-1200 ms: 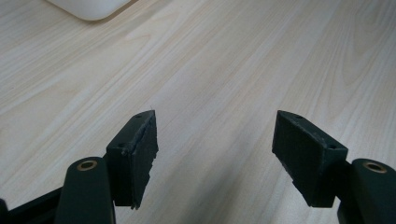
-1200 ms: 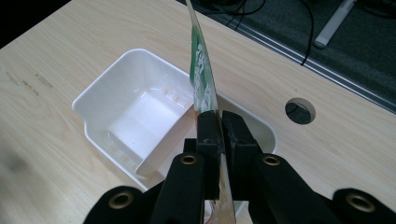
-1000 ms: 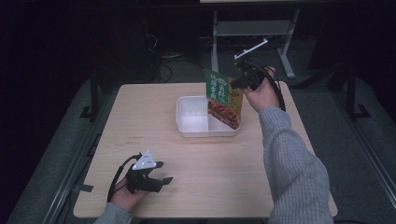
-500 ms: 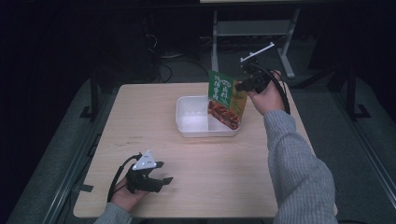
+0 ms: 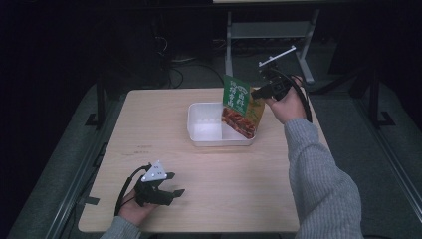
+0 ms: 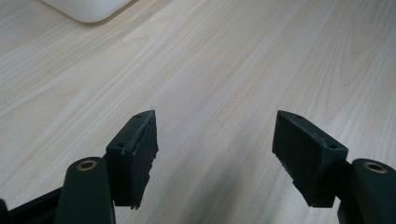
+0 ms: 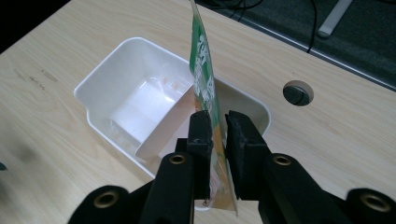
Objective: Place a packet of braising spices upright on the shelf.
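One green food pouch [image 5: 240, 107] stood on edge, its lower end inside the white bin [image 5: 201, 134] at the bin's right side. Right gripper [image 7: 218, 128] jaws had just been opening; the pouch sat between them with a slight gap at one pad. Bin rested mid-tabletop [image 5: 239, 189]. Left gripper [image 6: 215, 154] lay near the front edge, well apart, jaws spread wide over bare wood.

Table [image 5: 209, 204] was light wood-grain, rounded corners, on dark metal legs over grey floor [image 5: 64, 164]. White plastic bin [image 5: 201, 133] sat on it, right of center toward the far edge, w/ a divider wall inside. Round cable hole w/ grey cap [image 7: 298, 93] was in the top, just beyond the bin. Faint scuffs on the surface left of the bin.
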